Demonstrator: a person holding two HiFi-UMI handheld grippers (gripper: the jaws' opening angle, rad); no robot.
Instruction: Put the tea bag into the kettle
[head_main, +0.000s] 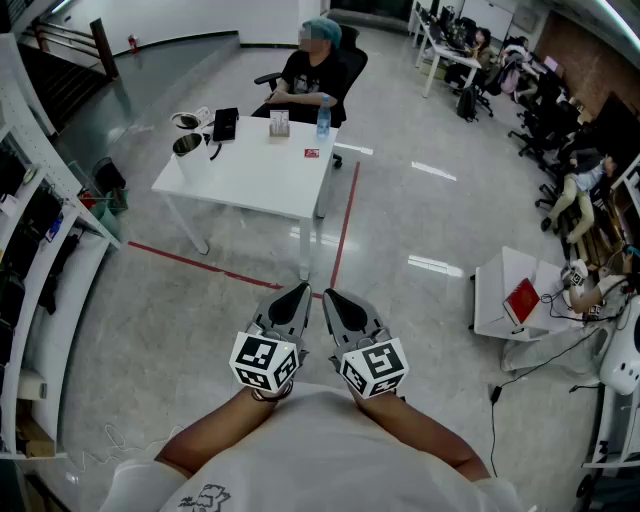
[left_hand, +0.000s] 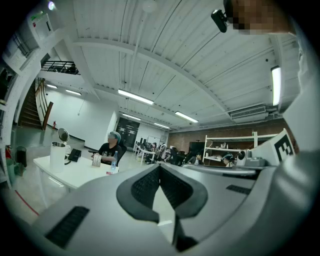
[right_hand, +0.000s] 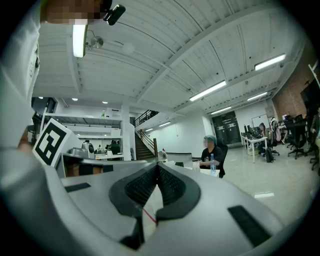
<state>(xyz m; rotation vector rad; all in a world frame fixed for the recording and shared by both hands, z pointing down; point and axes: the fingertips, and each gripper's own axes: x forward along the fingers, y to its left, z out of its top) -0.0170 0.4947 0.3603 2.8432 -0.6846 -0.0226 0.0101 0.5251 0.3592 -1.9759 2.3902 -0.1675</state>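
Far ahead in the head view stands a white table (head_main: 262, 180). On its left end is the white kettle (head_main: 190, 156) with its lid tipped open. A small red tea bag (head_main: 311, 153) lies near the table's right edge. My left gripper (head_main: 302, 289) and right gripper (head_main: 329, 297) hang side by side close to my body, well short of the table, both shut and empty. The left gripper view shows the kettle (left_hand: 58, 151) and the tea bag (left_hand: 109, 172) beyond the shut jaws of the left gripper (left_hand: 160, 166). The right gripper (right_hand: 158, 165) also has its jaws together.
A person (head_main: 315, 75) sits behind the table, by a water bottle (head_main: 323, 117), a small box (head_main: 279, 124) and a black device (head_main: 225, 124). Red tape (head_main: 344, 225) marks the floor. Shelving (head_main: 40, 260) lines the left; a low white table (head_main: 520, 300) is at right.
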